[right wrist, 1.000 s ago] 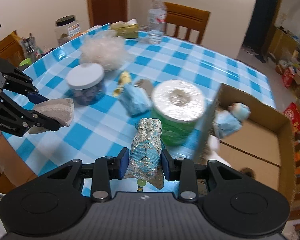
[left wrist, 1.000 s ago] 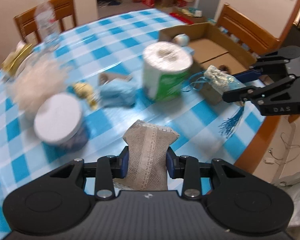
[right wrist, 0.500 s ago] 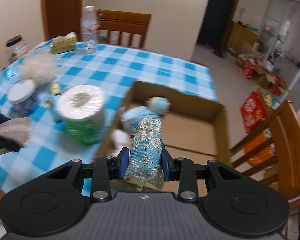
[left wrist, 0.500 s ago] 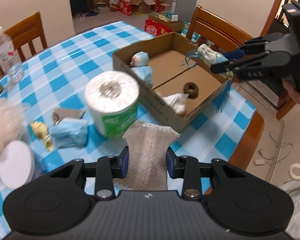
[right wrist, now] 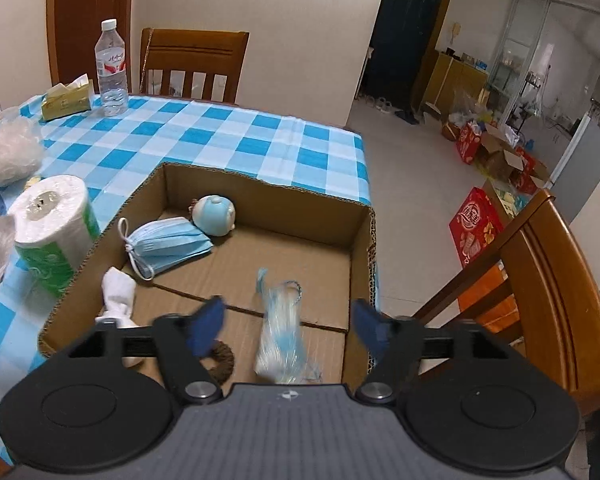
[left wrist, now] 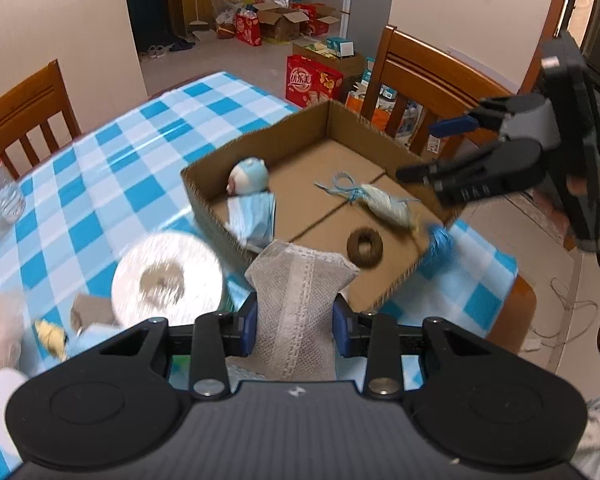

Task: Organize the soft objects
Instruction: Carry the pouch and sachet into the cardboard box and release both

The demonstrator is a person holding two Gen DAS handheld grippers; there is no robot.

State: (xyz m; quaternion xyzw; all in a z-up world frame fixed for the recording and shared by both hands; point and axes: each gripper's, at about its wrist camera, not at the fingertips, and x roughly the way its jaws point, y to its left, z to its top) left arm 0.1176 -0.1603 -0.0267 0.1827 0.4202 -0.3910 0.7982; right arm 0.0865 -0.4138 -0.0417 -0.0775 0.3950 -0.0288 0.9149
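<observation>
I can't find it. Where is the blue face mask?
The blue face mask lies inside the cardboard box, at its left side in the right wrist view, beside the little round blue doll.

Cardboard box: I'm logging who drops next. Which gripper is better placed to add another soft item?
Left gripper: it holds the lace pouch near the cardboard box. The right gripper is opening, its blue pouch released.

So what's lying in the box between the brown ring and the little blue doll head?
In the left wrist view, the blue face mask lies beside the doll head; toward the brown ring the stretch is bare cardboard box floor.
</observation>
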